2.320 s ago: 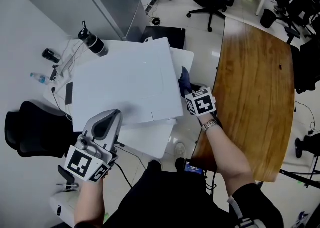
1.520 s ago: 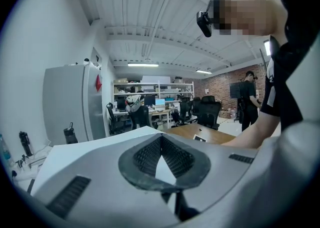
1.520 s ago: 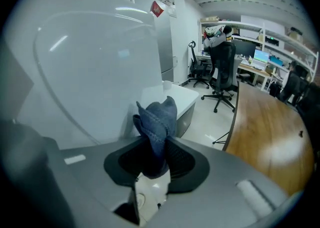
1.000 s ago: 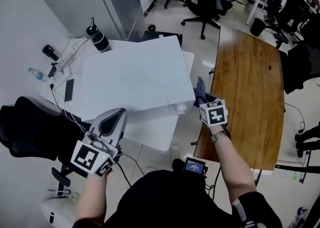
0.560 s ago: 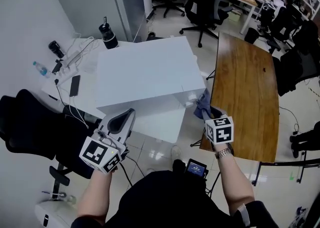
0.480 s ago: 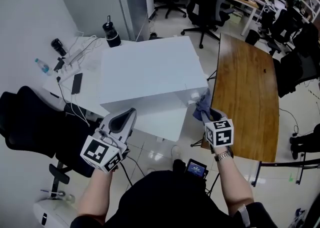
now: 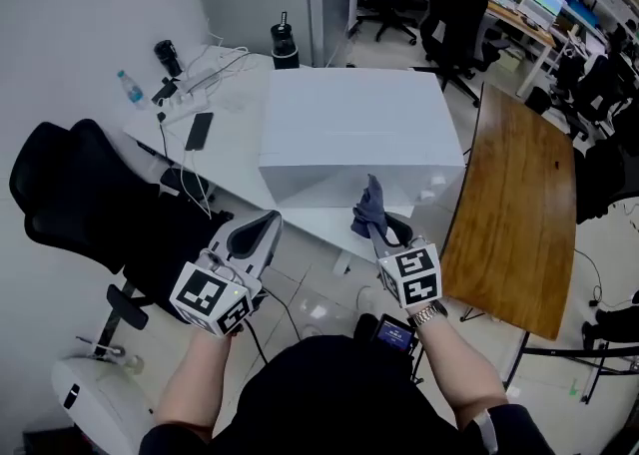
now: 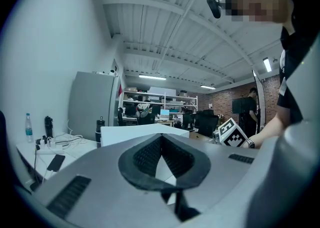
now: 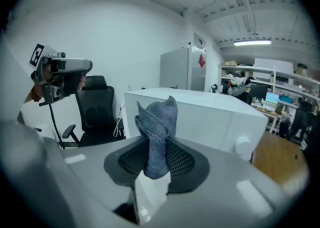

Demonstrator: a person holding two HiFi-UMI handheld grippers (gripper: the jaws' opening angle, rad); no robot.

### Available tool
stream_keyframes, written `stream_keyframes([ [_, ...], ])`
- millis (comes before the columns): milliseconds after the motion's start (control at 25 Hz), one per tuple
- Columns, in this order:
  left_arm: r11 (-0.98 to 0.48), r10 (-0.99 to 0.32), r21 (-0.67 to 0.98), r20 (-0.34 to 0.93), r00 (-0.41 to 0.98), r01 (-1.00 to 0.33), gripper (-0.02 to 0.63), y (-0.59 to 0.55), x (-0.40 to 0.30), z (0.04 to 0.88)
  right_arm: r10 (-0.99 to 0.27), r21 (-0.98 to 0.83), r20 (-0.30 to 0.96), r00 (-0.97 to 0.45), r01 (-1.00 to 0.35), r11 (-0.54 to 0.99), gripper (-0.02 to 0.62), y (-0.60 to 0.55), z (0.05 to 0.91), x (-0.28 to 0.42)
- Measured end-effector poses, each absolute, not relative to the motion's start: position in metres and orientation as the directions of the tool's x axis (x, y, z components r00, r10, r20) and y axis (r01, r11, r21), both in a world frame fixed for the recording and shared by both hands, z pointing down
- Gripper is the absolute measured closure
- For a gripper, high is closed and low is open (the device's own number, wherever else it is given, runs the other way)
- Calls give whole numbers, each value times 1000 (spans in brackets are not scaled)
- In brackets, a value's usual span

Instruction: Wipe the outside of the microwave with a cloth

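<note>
At center, right gripper [image 7: 377,232] jaws pinch cloth [image 7: 368,209] upright, ready to wipe microwave [image 7: 349,124] front; left gripper [image 7: 268,225] jaws closed, empty.

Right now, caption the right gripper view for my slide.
Right gripper, jaws shut on a blue cloth, faces the white microwave.

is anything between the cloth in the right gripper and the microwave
Nothing visible does. The cloth, pinched in the right gripper, points at the microwave with only open air between them. The black chair stands off to one side, and the left gripper, shut and empty, is clear of the path.
</note>
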State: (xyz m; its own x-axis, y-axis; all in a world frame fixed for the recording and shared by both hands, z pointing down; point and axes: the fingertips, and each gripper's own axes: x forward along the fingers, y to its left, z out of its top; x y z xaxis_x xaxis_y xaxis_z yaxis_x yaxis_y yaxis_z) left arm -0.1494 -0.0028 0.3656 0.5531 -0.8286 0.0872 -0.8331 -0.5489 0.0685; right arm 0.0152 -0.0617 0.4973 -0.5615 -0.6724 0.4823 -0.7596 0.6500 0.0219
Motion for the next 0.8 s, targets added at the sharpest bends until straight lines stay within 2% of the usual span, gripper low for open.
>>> stream_keyframes([
  [360, -402, -909, 45, 103, 404, -915, 601, 42, -230, 363, -559, 68, 431, -708, -592, 803, 495, -50, 506, -120],
  [800, -285, -951, 22, 116, 285, -958, 601, 68, -299, 362, -529, 102, 429, -732, -542, 834, 495, -68, 524, -202],
])
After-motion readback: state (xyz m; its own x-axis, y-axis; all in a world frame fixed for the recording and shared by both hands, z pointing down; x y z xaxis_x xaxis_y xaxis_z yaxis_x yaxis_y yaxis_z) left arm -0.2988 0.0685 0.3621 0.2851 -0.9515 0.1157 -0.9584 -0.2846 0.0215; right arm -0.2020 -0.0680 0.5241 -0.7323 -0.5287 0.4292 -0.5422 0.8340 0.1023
